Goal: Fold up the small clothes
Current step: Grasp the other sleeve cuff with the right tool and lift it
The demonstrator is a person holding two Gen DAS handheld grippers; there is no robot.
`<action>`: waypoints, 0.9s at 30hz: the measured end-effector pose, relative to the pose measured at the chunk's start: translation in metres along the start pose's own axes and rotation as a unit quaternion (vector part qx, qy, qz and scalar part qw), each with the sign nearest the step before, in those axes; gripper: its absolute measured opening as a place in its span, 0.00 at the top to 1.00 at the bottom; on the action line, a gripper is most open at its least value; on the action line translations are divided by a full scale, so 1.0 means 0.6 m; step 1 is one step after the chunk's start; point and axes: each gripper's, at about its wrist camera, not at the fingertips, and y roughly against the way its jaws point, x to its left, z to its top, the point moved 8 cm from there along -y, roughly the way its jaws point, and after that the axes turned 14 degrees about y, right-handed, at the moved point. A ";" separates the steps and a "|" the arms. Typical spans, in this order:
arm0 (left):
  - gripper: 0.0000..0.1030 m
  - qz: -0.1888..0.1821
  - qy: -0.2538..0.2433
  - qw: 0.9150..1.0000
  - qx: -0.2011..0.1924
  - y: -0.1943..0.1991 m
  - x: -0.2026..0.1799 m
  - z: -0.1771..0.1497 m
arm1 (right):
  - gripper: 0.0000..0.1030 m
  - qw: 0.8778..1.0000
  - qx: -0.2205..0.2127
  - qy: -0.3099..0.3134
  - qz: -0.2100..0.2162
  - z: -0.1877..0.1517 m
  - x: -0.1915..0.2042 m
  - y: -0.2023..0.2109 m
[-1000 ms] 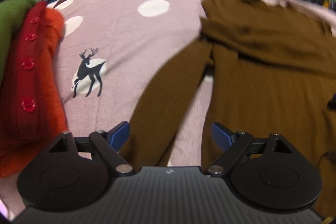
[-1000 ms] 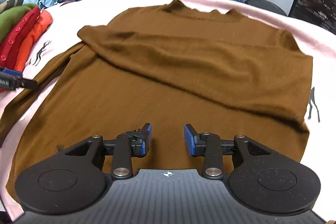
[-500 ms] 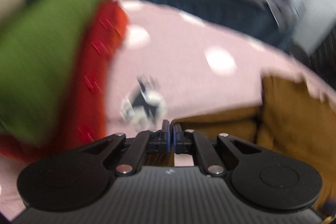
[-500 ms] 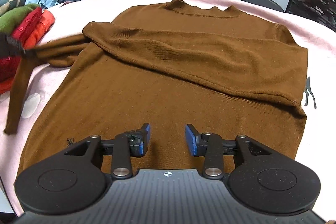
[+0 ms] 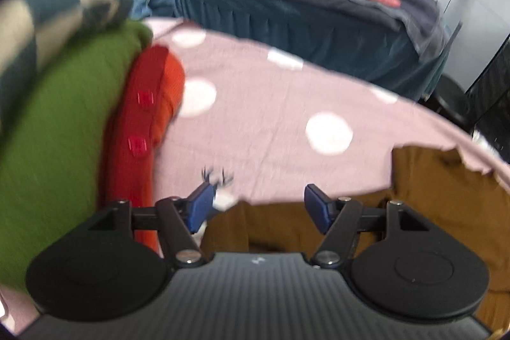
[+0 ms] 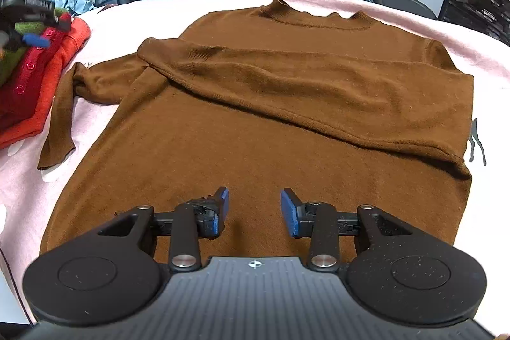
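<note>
Right wrist: right gripper (image 6: pixel 253 207) jaws wide over brown sweater (image 6: pixel 271 123) | left gripper (image 5: pixel 256 206) jaws wide, empty

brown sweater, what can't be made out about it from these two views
- Hem of the brown sweater: right wrist view, covered by the right hand-held gripper body.
- Most of the sweater: left wrist view, cut off by the right edge and the left hand-held gripper.
- Folded pile: left wrist view, motion blur hides its detail.
</note>
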 end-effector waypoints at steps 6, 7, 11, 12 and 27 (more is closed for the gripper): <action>0.16 0.014 0.020 0.999 0.037 -0.007 0.056 -0.075 | 0.35 0.999 -0.019 -0.006 0.034 0.022 0.020 0.001; 0.14 0.010 0.016 0.999 0.036 0.001 0.065 -0.087 | 0.35 0.998 -0.031 -0.004 0.058 0.037 0.036 0.000; 0.06 0.027 -0.007 0.999 0.031 0.033 0.108 -0.128 | 0.34 0.982 -0.048 0.001 0.183 0.101 0.132 -0.026; 0.06 0.028 -0.009 0.999 0.035 0.040 0.119 -0.136 | 0.34 0.977 -0.049 0.003 0.209 0.116 0.160 -0.037; 0.03 0.032 0.047 0.997 0.049 0.118 0.293 -0.246 | 0.32 0.967 0.012 0.013 0.253 0.160 0.371 -0.210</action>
